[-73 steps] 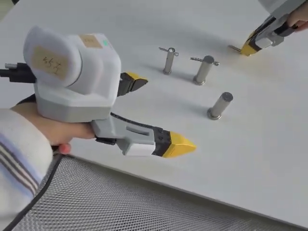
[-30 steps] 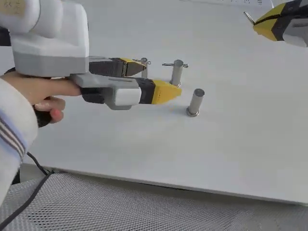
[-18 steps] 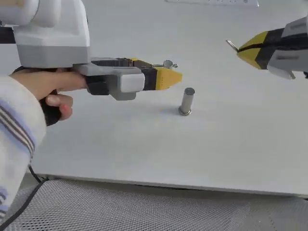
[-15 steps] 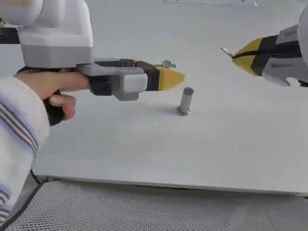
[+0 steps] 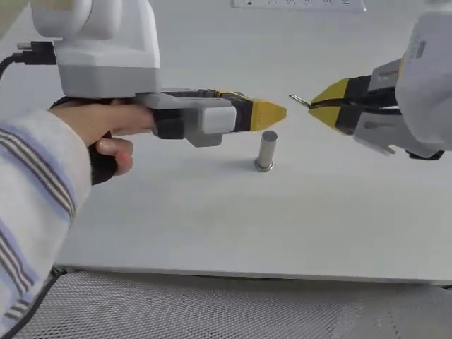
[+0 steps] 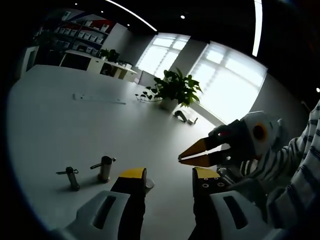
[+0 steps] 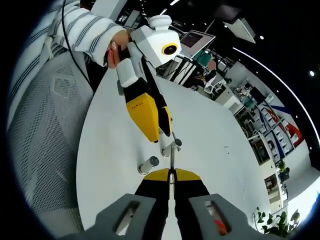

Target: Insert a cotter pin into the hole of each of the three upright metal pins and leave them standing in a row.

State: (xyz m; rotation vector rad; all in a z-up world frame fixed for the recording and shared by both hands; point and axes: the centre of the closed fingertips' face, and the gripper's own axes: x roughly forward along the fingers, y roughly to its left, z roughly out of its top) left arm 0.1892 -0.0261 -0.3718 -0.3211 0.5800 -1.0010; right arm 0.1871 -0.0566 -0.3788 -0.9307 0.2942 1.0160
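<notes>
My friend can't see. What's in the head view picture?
Two hand-held grippers with yellow-tipped jaws face each other above a white table. The right gripper pinches a thin metal cotter pin, pointing it toward the left gripper. A short silver metal pin stands upright on the table below their tips.

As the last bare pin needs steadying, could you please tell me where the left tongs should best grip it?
Grip the bare pin on its lower shaft with the left tongs, coming from the left, jaws level. It stands upright, and a finished pin carries its cotter pin near the top, so that end should likely stay free.
</notes>
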